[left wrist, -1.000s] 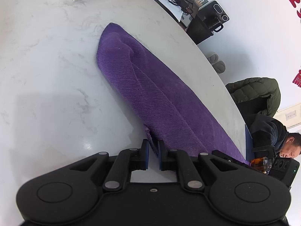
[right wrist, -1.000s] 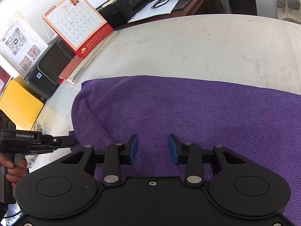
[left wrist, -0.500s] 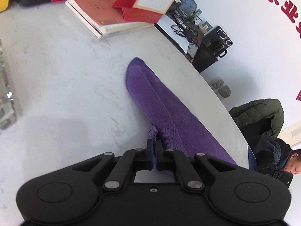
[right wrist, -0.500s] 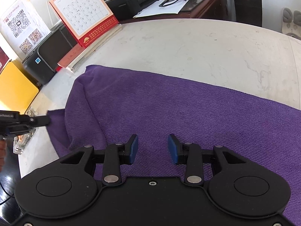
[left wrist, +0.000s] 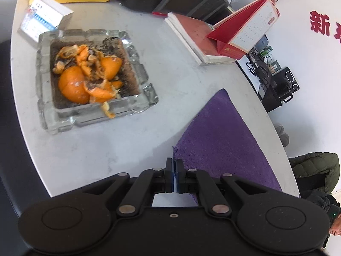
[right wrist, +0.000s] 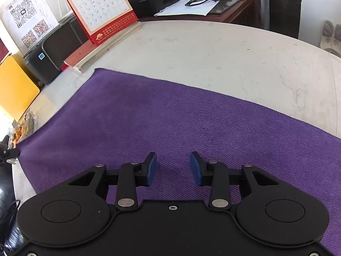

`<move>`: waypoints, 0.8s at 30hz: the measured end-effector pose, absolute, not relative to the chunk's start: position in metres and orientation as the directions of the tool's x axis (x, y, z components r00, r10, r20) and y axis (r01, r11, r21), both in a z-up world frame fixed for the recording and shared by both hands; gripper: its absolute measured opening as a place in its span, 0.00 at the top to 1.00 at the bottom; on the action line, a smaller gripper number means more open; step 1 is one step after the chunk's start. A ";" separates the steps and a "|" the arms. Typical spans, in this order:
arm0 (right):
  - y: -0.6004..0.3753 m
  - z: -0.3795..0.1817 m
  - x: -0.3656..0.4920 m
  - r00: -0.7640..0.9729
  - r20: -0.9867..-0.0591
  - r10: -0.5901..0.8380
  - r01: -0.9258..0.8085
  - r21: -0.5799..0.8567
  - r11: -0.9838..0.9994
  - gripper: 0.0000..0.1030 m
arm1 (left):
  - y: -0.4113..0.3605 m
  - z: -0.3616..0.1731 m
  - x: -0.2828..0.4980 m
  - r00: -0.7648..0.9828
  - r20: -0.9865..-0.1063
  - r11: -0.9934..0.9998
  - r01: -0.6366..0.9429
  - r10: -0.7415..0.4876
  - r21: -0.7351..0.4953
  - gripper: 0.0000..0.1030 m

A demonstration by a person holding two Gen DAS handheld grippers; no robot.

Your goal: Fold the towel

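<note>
A purple towel (right wrist: 170, 119) lies spread flat on the white marble table (right wrist: 234, 59). In the left wrist view the towel (left wrist: 221, 136) runs away to the right. My left gripper (left wrist: 174, 166) is shut on the towel's near left corner, low over the table. My right gripper (right wrist: 173, 164) is open and empty, hovering just above the towel's middle near its front edge. The left gripper's tip shows at the far left of the right wrist view (right wrist: 9, 153), at the towel's corner.
A glass ashtray (left wrist: 89, 79) full of orange peel sits left of the towel corner. A red desk calendar (right wrist: 100, 8) on a book (left wrist: 196, 40), a yellow box (right wrist: 15, 89) and a black device (right wrist: 55, 49) line the table's far edge.
My left gripper shut on the towel corner and pulled it outward to the left, unfolding the towel from a doubled strip to a flat sheet. The right gripper stayed open over the towel.
</note>
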State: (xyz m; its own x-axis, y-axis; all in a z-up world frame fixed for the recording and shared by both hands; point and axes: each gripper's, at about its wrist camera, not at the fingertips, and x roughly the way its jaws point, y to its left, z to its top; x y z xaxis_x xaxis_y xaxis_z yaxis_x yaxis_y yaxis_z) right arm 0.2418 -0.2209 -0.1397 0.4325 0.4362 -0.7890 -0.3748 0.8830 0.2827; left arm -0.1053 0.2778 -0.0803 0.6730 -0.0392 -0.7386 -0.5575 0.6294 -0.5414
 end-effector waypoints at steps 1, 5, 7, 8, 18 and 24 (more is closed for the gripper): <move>-0.221 -0.140 0.242 0.432 -0.790 0.435 -0.377 0.279 0.883 0.66 | 0.278 -0.083 -0.108 0.665 -0.746 0.630 -0.568 -0.028 -0.530 0.97; -0.219 -0.139 0.242 0.435 -0.794 0.425 -0.384 0.263 0.885 0.66 | 0.287 -0.081 -0.120 0.646 -0.762 0.641 -0.606 0.049 -0.472 0.97; -0.218 -0.139 0.242 0.437 -0.794 0.422 -0.390 0.256 0.884 0.65 | 0.292 -0.079 -0.125 0.647 -0.759 0.635 -0.615 0.070 -0.467 0.97; -0.217 -0.139 0.242 0.437 -0.795 0.420 -0.395 0.250 0.884 0.65 | 0.293 -0.074 -0.126 0.655 -0.752 0.636 -0.613 0.077 -0.468 0.97; -0.219 -0.107 0.191 0.442 -0.785 0.434 -0.487 0.196 0.851 0.59 | 0.253 -0.048 -0.051 0.713 -0.698 0.829 -0.349 -0.067 -0.437 0.95; -0.211 -0.115 0.131 0.416 -0.855 0.308 -0.541 0.039 0.840 0.59 | 0.226 -0.075 0.017 0.634 -0.763 0.920 -0.214 -0.125 -0.328 0.95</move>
